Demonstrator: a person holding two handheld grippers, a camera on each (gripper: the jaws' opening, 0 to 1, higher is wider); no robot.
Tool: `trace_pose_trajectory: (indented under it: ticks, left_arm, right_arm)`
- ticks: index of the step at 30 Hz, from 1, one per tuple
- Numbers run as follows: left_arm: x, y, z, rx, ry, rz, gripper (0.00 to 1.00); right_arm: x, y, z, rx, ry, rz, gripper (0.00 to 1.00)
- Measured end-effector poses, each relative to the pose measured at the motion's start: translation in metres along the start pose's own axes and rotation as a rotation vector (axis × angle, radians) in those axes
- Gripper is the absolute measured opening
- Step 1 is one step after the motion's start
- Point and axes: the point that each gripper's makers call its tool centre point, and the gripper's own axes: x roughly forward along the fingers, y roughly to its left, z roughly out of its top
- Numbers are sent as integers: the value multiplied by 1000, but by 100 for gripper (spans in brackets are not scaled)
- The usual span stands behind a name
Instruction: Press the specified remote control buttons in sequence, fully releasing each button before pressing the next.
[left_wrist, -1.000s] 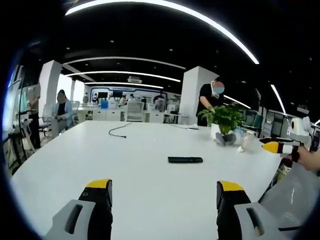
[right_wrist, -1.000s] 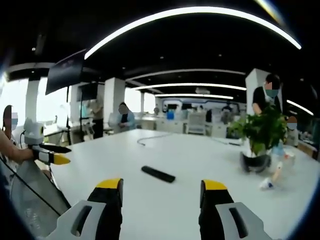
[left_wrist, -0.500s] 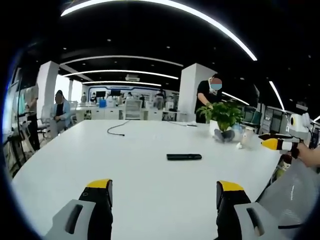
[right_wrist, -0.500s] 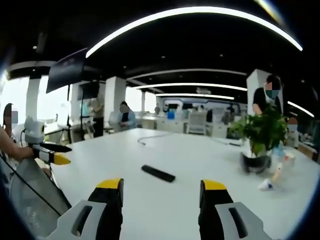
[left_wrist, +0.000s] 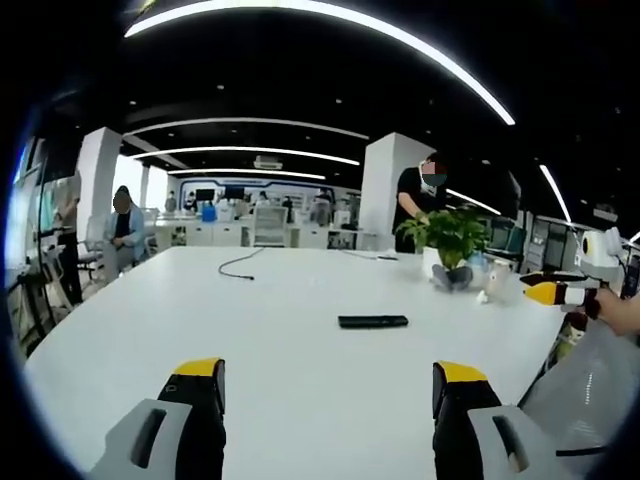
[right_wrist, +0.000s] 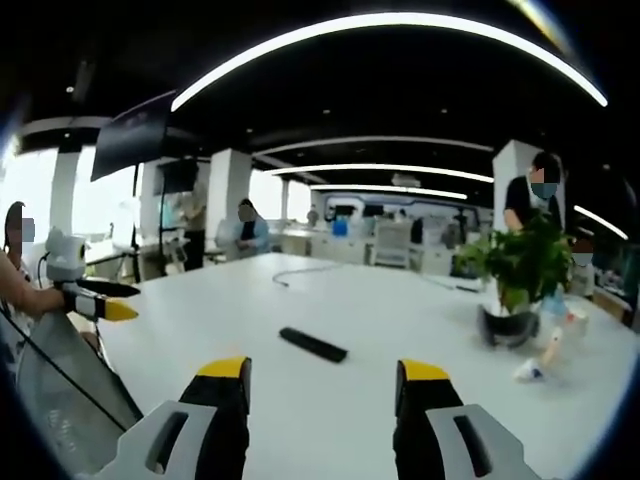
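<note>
black remote control lying flat at centre frame on the white table, both the left gripper and right gripper wide apart, holding nothing, well short of it

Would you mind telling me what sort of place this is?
Most likely an open-plan office: a long white table with a remote and a potted plant, desks with chairs behind, and strip lights overhead.
</note>
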Motion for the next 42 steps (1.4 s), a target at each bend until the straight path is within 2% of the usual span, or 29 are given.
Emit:
trace_pose_trajectory:
  ticks: [3, 6, 11, 20, 22, 24, 28, 29, 30, 32, 36, 38, 40, 42]
  left_arm:
    - [1, -2, -1, 0, 3, -9, 88]
    - [-1, -2, 4, 6, -28, -11, 88]
    - [-1, -2, 9, -26, -60, -25, 90]
    - [0, -5, 13, -10, -84, -49, 93]
    - [1, -5, 15, 6, -95, -55, 94]
    - [1, -4, 15, 56, -99, -44, 97]
    - [2, -5, 14, 78, -92, -49, 99]
    - [2, -5, 14, 74, -91, -52, 99]
    - [2, -8, 6, 25, -43, -67, 98]
    - [4, -13, -4, 11, 11, -115, 97]
    - [4, -12, 3, 20, -32, -108, 99]
    - [2, -13, 8, -12, -57, -108, 100]
    - [2, -14, 7, -67, -50, -113, 100]
    - [5, -12, 4, -73, -29, -109, 100]
  right_arm:
    - [0, 1, -2, -7, 13, 2, 56]
    - [-1, 8, -2, -23, 9, 30, 55]
    - [0, 4, 0, -40, 8, 11, 54]
    - [-1, -5, -1, -33, 10, -28, 56]
    - [-1, -7, -3, -43, 20, -40, 55]
    - [-1, -10, -3, -62, 30, -58, 54]
    - [1, -15, -9, -67, 63, -87, 54]
    - [1, -15, -10, -70, 69, -85, 55]
    - [1, -13, -8, -69, 62, -80, 56]
    - [1, -10, -4, -65, 36, -72, 58]
    - [2, -6, -6, -66, 48, -50, 60]
    - [3, -3, -5, -60, 43, -33, 62]
    - [5, -2, -8, -51, 55, -17, 66]
    - [5, -2, -9, -43, 58, -14, 66]
